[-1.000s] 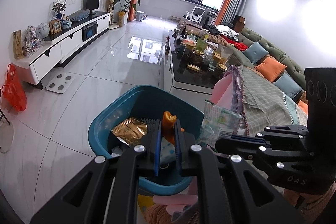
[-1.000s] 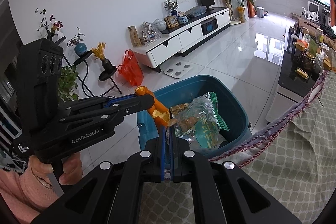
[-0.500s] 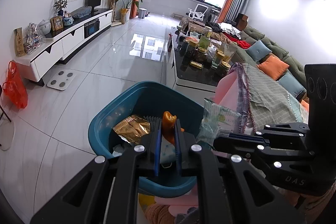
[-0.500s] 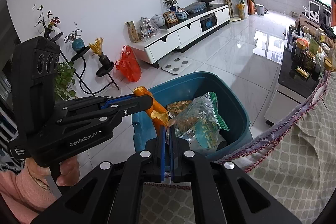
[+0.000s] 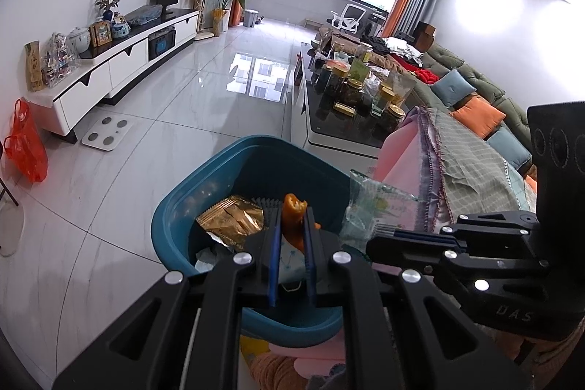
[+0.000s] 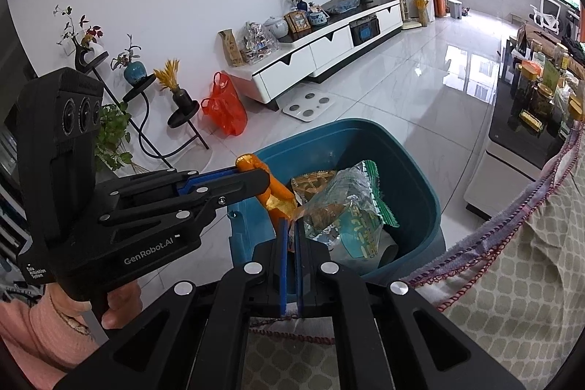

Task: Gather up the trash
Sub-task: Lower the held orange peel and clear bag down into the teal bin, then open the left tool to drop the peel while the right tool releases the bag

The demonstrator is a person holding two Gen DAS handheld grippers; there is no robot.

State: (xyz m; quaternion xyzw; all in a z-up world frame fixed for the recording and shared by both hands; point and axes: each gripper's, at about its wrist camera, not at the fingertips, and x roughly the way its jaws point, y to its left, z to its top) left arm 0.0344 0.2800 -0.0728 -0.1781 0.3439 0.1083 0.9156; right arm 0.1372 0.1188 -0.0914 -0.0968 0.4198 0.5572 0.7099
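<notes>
Orange wrapper (image 5: 292, 218) pinched tight in left gripper (image 5: 292, 229), up over teal bin (image 6: 420, 178) | green-edged clear snack bag (image 6: 347, 203) clamped in right gripper (image 6: 290, 225), dangling above same bin | gold foil packet (image 5: 234, 223) lying inside | bin standing on white tile floor (image 5: 146, 119) beside checked cloth (image 6: 519, 262).

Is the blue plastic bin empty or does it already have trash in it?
Partly filled: the blue plastic bin holds a gold foil wrapper and other packets.

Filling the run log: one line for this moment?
left hand-held gripper: shut on orange peel | right hand-held gripper: shut on green wrapper | both over blue bin
</notes>
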